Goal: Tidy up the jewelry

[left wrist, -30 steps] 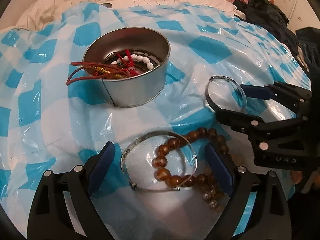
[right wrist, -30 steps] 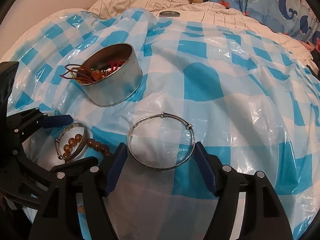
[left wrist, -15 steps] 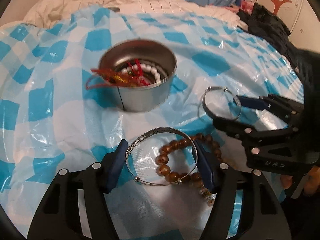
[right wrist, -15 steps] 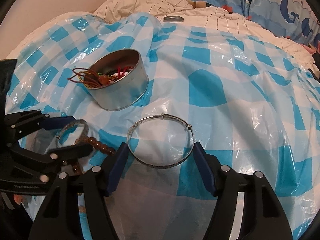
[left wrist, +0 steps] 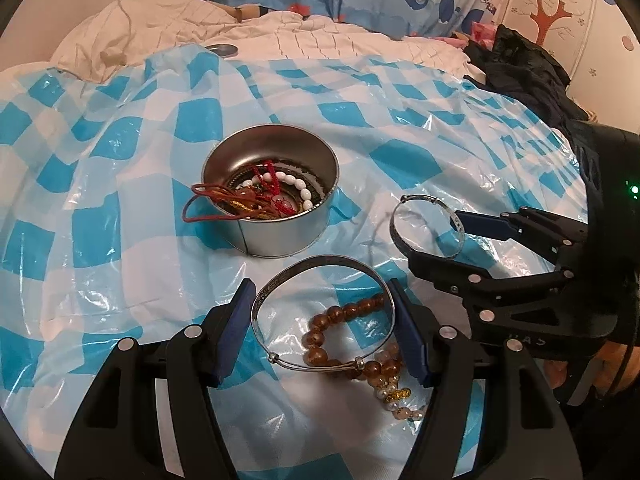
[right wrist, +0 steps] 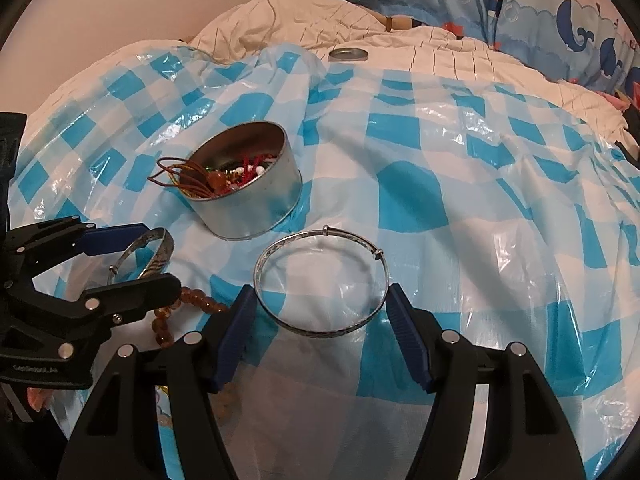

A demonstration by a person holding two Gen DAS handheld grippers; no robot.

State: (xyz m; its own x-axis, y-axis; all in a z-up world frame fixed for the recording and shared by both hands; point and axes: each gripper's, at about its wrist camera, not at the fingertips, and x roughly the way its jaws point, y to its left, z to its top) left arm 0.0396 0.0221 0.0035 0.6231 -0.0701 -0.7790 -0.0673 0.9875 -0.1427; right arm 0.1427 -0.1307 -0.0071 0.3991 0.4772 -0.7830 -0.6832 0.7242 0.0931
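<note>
A round metal tin holding red cords and white beads sits on the blue-checked plastic sheet. My left gripper is shut on a silver bangle and holds it lifted above a brown bead bracelet. My right gripper is shut on a second silver bangle, also lifted off the sheet. In the left wrist view the right gripper holds its bangle right of the tin. In the right wrist view the left gripper holds its bangle left of the tin.
The sheet covers a rumpled white quilt on a bed. A small metal lid lies at the sheet's far edge. Dark clothing is piled at the right. A small pearl and gold bead strand lies by the brown beads.
Both grippers have closed onto their bangles and risen off the sheet. The views have pulled back from the tin, and the brown bead bracelet stays on the sheet.
</note>
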